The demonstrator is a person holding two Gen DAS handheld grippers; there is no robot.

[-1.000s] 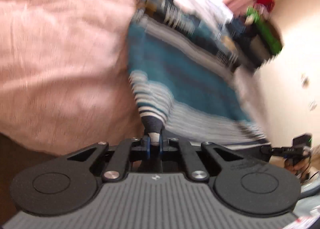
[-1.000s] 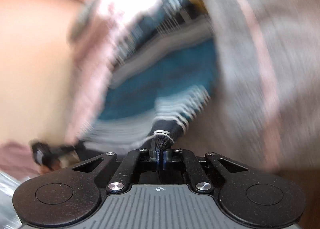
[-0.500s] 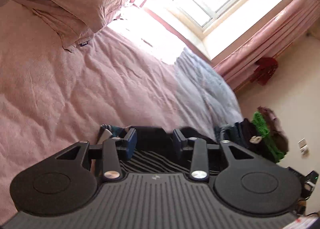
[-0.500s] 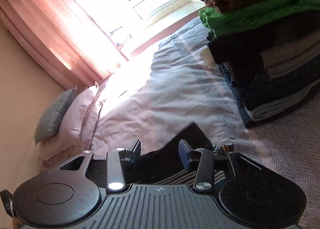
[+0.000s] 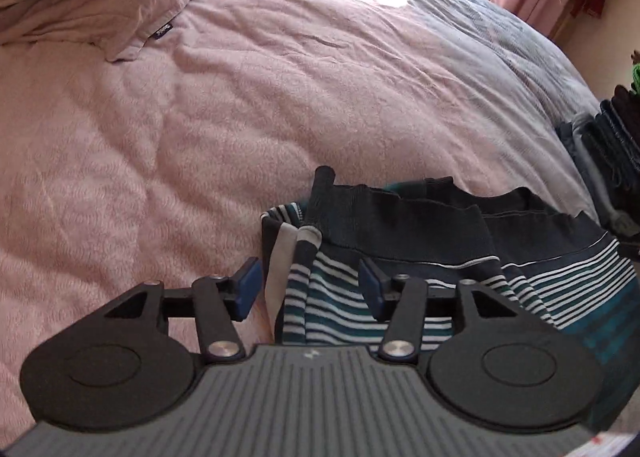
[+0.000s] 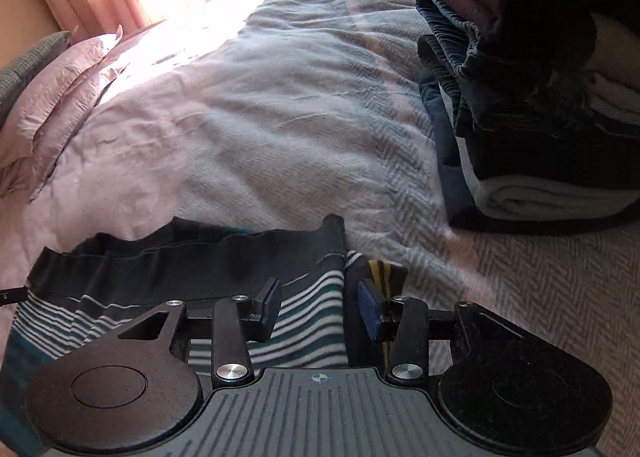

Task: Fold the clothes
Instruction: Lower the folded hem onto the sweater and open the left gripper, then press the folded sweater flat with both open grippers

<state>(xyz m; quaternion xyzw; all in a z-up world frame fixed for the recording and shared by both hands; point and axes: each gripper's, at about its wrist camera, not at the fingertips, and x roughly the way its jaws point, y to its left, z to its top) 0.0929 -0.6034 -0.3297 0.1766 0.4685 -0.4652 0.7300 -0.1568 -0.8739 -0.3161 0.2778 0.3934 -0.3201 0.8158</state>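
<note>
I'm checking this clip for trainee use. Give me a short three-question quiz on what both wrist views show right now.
1. True or false: the right gripper is clamped on the striped garment.
2. What lies on the bed to the right of the striped garment in the right wrist view? A) a laundry basket B) a stack of folded clothes C) a suitcase
3. Fill in: the striped garment's dark ribbed ___ faces the pillows in the left wrist view.

Key
1. False. Its pads stand apart, pressing nothing; the left gripper is opening too, with fabric lying loose between its pads.
2. B, the stack of folded clothes.
3. Hem.
</note>
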